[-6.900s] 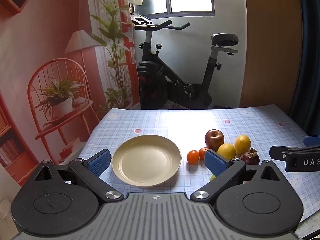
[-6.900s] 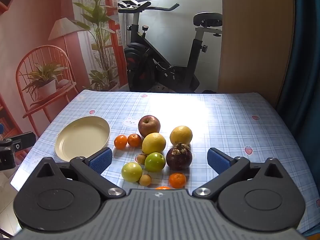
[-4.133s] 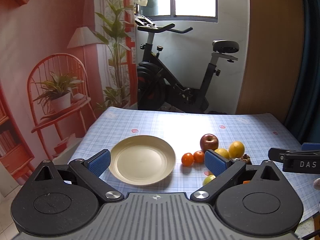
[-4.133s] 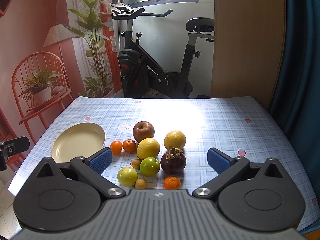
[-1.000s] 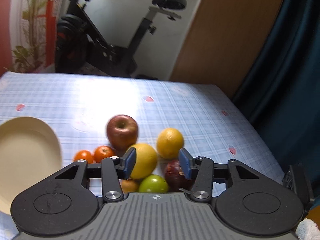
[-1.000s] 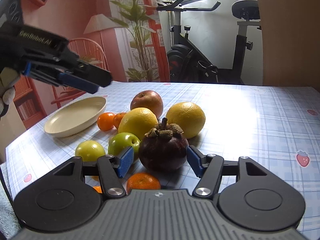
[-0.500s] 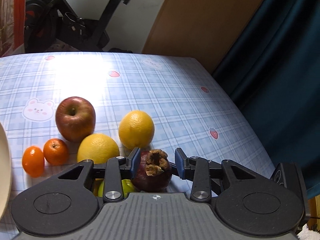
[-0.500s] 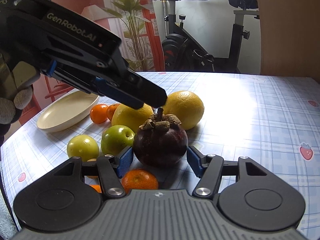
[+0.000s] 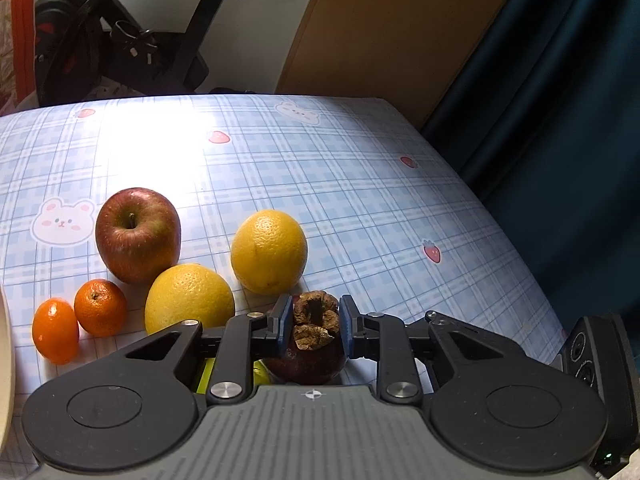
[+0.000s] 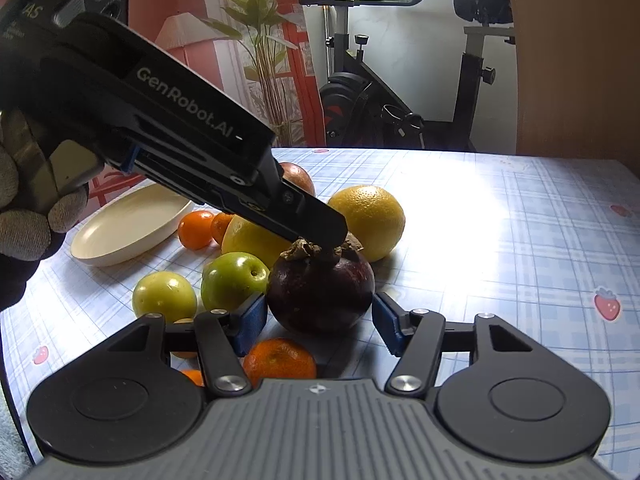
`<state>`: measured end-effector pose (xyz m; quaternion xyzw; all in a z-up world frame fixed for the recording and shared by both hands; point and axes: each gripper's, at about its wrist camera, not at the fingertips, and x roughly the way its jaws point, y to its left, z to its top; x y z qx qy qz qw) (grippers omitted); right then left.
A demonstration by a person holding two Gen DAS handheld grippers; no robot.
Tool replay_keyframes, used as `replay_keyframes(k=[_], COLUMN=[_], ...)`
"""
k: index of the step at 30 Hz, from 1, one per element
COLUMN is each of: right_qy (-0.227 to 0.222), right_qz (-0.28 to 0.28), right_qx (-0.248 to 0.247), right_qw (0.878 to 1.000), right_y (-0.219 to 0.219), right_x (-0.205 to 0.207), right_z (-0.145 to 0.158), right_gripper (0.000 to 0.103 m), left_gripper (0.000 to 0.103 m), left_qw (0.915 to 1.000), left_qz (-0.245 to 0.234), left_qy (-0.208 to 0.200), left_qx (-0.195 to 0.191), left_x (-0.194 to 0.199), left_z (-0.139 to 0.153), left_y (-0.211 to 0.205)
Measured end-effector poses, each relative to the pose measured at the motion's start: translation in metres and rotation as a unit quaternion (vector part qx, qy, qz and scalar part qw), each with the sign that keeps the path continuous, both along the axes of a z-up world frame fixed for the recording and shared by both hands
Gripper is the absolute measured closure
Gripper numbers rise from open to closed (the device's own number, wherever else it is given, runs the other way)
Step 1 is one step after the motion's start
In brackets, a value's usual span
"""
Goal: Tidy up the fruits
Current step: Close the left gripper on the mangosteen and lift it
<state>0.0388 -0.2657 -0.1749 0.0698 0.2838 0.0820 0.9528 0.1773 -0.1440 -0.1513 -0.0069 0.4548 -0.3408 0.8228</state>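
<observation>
A dark purple mangosteen [image 10: 320, 292] with a dry brown cap [image 9: 314, 320] sits on the checked tablecloth. My left gripper [image 9: 312, 326] comes down from above and is shut on the cap; it also shows in the right wrist view [image 10: 320, 236]. My right gripper [image 10: 318, 322] is open, its blue pads [image 10: 250, 320] on either side of the mangosteen, close to it. Around it lie a red apple [image 9: 138, 234], two yellow citrus fruits [image 9: 269, 251] [image 9: 189, 298], two small oranges [image 9: 100, 307] [image 9: 55, 330] and two green fruits [image 10: 234, 280] [image 10: 164, 296].
A cream plate [image 10: 132, 222] stands left of the fruit. An orange mandarin [image 10: 280, 362] lies just before my right gripper. The table edge [image 9: 516, 216] drops off at the right by a dark curtain. An exercise bike [image 10: 400, 108] stands beyond the table.
My left gripper came over from the plate side, lowered onto the mangosteen and closed on its cap. My right gripper moved in low around the fruit and stays open.
</observation>
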Motion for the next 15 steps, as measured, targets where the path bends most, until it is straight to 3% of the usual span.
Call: replay_keyframes(k=[5, 15], right_qy=[-0.004, -0.011], right_qz=[-0.005, 0.016], right_qx=[0.001, -0.013], right_qw=[1.0, 1.0], right_y=[0.002, 0.034], right_x=[-0.009, -0.004], right_z=[0.007, 0.043], right_gripper=[0.042, 0.042], left_gripper=[0.077, 0.077], left_qw=[0.9998, 0.9988], left_qz=[-0.008, 0.001], left_qy=[0.008, -0.024], left_qx=[-0.014, -0.042], left_x=[-0.002, -0.019], left_z=[0.005, 0.036], left_y=[0.005, 0.046])
